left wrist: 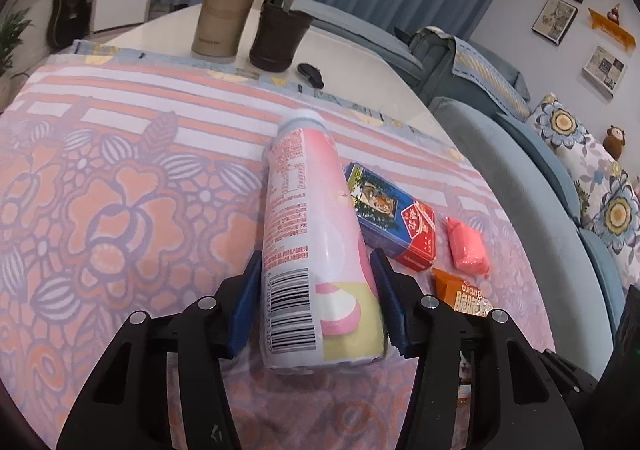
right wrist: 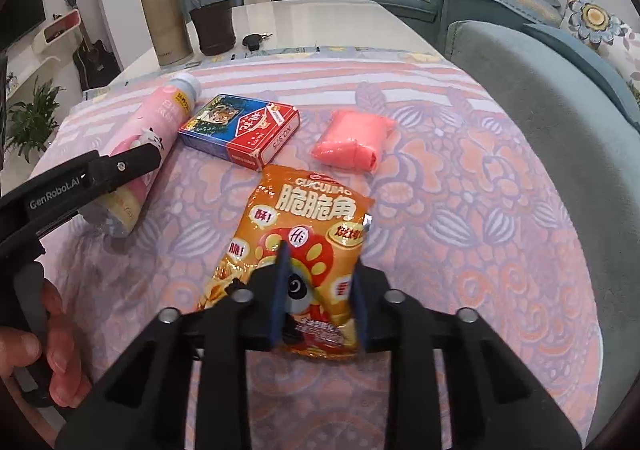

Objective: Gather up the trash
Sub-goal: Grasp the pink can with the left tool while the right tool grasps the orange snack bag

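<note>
Your left hand-held gripper (left wrist: 316, 302) clamps the pink bottle (left wrist: 312, 242), which lies on the cloth-covered worktop (left wrist: 120, 169). Your right hand-held gripper (right wrist: 320, 290) grips the orange snack bag (right wrist: 296, 250). The blue card box (right wrist: 240, 129) and pink packet (right wrist: 352, 139) lie just beyond.

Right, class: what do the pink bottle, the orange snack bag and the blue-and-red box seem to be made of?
Bottle: probably plastic under a printed, slightly shiny sleeve with a barcode. Snack bag: thin glossy foil-like film, crinkled, with a silvery torn corner. Box: likely printed card, with sharp folded edges.
</note>
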Motion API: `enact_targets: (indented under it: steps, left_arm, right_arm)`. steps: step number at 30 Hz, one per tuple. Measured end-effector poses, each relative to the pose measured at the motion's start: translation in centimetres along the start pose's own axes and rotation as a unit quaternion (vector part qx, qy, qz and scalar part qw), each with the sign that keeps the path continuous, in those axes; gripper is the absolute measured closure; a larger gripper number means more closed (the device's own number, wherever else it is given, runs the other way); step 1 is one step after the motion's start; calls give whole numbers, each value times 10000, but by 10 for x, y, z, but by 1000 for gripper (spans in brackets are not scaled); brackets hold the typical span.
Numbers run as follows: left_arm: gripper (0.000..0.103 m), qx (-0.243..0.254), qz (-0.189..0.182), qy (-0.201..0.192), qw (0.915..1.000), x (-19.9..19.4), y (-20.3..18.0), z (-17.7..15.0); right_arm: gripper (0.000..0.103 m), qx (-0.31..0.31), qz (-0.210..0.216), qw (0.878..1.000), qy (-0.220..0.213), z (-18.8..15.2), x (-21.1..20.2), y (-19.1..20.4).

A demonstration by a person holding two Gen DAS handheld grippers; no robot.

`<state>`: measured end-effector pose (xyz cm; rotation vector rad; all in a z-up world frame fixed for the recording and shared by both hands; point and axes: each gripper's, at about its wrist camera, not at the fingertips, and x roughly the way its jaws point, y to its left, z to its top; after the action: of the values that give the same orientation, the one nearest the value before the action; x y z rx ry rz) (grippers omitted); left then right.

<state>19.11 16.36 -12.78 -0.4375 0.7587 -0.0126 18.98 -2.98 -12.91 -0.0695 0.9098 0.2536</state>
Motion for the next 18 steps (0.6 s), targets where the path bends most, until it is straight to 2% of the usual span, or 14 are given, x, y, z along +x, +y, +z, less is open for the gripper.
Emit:
enact_targets:
  steps: [2,8,10,18]
  left_arm:
    - [53,-3,-76,-103,9999,-7,0,-2]
    - [54,-98,-307,-293,9991,-31,3,-16]
    - [54,-89,-463,-331,9983,-43,1,-23]
    - [54,92,-1314,-386,9905,-86,-36,-45]
  right_arm:
    - [89,5,90,10000,-36,-2,-3,-1]
    - [96,44,303,9985,-452,-5,-22,-4]
    - [97,193,326,9966,-731,-9,-35,-9]
    - [97,496,166,9902,-1292,-26,-96,-42]
